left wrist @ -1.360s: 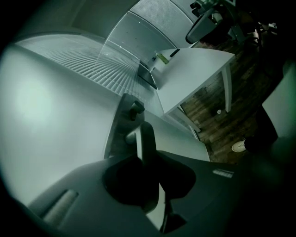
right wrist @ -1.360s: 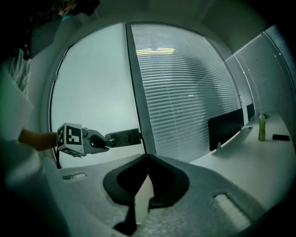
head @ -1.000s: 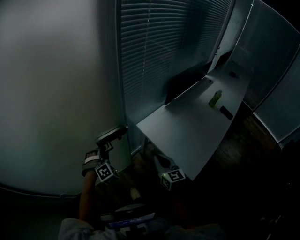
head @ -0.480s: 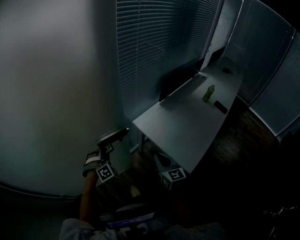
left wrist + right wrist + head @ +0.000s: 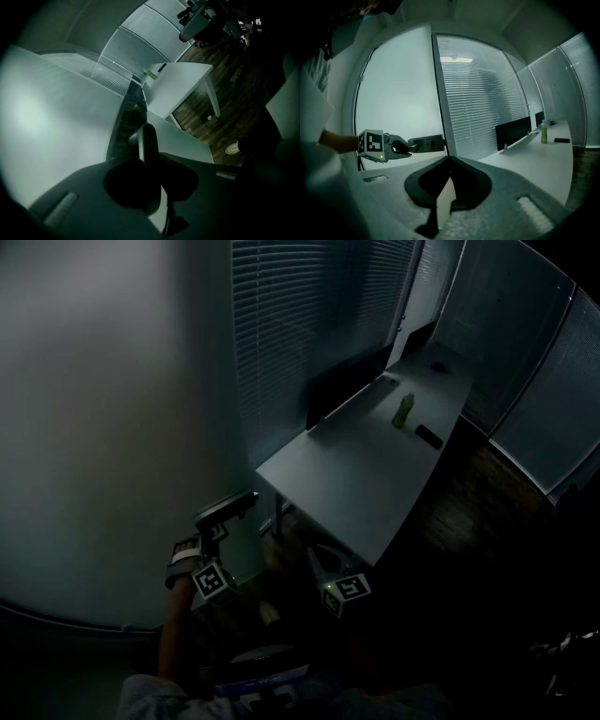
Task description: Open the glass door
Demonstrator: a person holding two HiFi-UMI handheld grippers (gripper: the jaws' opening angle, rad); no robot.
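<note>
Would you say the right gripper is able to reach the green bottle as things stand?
Probably not. The green bottle stands far along the table, while the right gripper hangs by its near corner; nothing blocks the way, but it looks too far.

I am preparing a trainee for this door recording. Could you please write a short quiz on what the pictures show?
1. True or false: the jaws of the right gripper stand wide open.
2. What is the left gripper closed on? A) the door handle B) a bottle C) the table's edge
3. What stands on the white table near the flat dark object?

Key: 1 false, its jaws meet with nothing between them. 2 A. 3 a green bottle.
</note>
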